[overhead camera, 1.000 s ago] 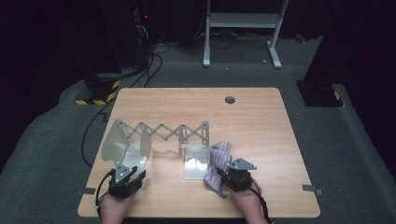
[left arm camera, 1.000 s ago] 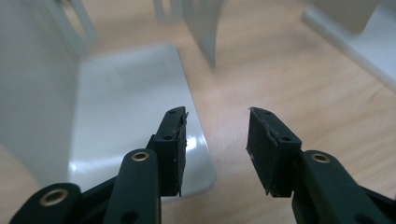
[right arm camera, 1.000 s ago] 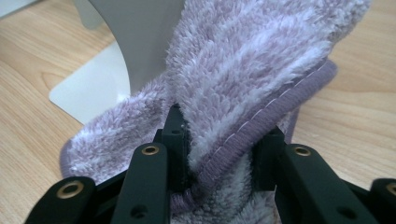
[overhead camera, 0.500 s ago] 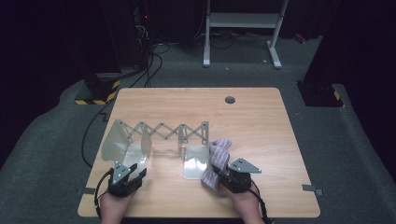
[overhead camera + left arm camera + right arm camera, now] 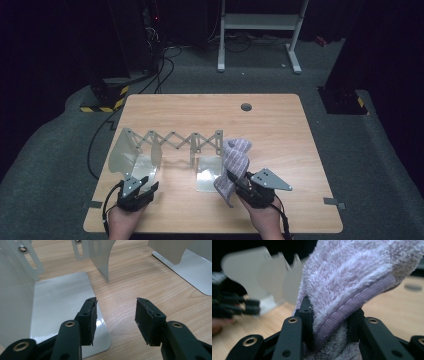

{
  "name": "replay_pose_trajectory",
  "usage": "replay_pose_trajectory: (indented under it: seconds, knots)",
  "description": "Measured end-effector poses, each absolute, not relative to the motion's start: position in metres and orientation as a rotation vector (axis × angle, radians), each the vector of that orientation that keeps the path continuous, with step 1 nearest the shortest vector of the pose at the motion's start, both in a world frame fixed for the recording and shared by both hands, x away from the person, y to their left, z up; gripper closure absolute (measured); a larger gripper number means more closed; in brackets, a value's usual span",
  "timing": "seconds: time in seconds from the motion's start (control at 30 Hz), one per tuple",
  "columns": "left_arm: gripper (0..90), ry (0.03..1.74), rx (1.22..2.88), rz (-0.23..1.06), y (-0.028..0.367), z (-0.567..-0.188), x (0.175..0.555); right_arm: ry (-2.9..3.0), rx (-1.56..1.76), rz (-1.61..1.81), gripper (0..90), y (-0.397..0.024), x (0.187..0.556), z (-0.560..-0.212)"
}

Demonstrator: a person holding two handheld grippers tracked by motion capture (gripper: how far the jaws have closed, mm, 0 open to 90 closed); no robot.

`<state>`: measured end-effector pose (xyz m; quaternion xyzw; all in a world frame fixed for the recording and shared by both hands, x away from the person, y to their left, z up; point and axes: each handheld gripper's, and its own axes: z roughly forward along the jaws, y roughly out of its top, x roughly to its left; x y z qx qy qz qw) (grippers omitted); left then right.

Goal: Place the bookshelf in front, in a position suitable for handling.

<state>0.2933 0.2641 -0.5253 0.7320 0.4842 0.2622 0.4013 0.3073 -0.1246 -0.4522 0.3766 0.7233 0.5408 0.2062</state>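
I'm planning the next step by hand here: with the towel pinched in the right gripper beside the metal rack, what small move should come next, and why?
Probably carry the towel toward the rack and lower it there. The right gripper is shut on the towel, which hangs clear of the table, and the left gripper is open and idle by the rack's left plate.

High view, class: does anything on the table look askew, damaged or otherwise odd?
Nothing looks damaged or spilled. The expanding metal rack stands upright on the table. The right gripper is shut on a lilac towel, bunched and drooping. The left gripper is open, with nothing between its jaws.
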Motion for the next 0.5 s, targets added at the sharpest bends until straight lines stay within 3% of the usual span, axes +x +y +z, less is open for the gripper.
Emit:
replay_pose_trajectory:
  seconds: [0.3,0.5]
  knots:
    - [51.4,1.217,1.843,0.659,0.265,-0.524,0.293,2.213,1.203,1.251,65.9,-0.117,0.331,-0.512]
    - [50.4,1.218,1.841,0.656,0.265,-0.523,0.294,2.250,1.226,1.212,65.6,-0.115,0.333,-0.521]
